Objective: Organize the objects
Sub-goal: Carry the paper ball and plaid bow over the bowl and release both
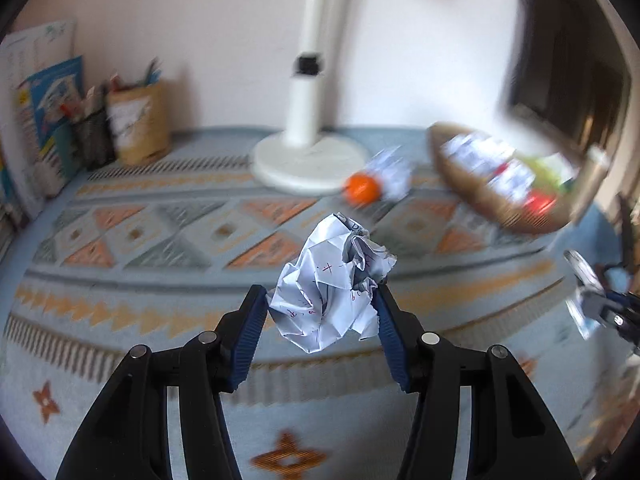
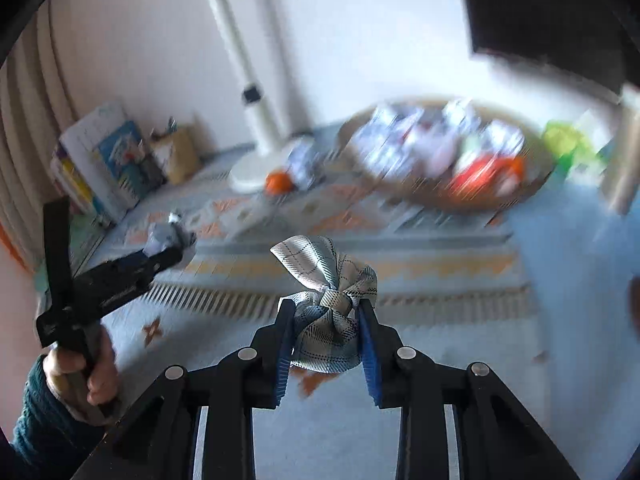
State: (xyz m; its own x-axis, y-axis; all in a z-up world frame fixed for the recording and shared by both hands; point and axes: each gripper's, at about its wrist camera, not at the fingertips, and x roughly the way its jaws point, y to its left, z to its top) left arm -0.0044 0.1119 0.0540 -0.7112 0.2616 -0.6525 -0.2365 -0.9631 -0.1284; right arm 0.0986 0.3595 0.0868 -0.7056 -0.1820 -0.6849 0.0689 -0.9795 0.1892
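My left gripper (image 1: 322,294) is shut on a crumpled ball of white paper (image 1: 332,284) with handwriting on it, held above the patterned cloth. My right gripper (image 2: 325,308) is shut on a plaid fabric bow (image 2: 328,304), grey and blue, also lifted off the table. From the right wrist view the left gripper (image 2: 168,240) appears at the left, held by a hand in a teal sleeve, with the paper ball (image 2: 160,238) at its tip. The right gripper (image 1: 592,300) shows blurred at the right edge of the left wrist view.
A wicker basket (image 2: 472,196) at the back right holds several wrappers and a red item. An orange ball (image 1: 362,188) and a crumpled wrapper (image 1: 390,170) lie by the white lamp base (image 1: 308,160). Books (image 1: 44,112) and a paper bag (image 1: 138,124) stand back left.
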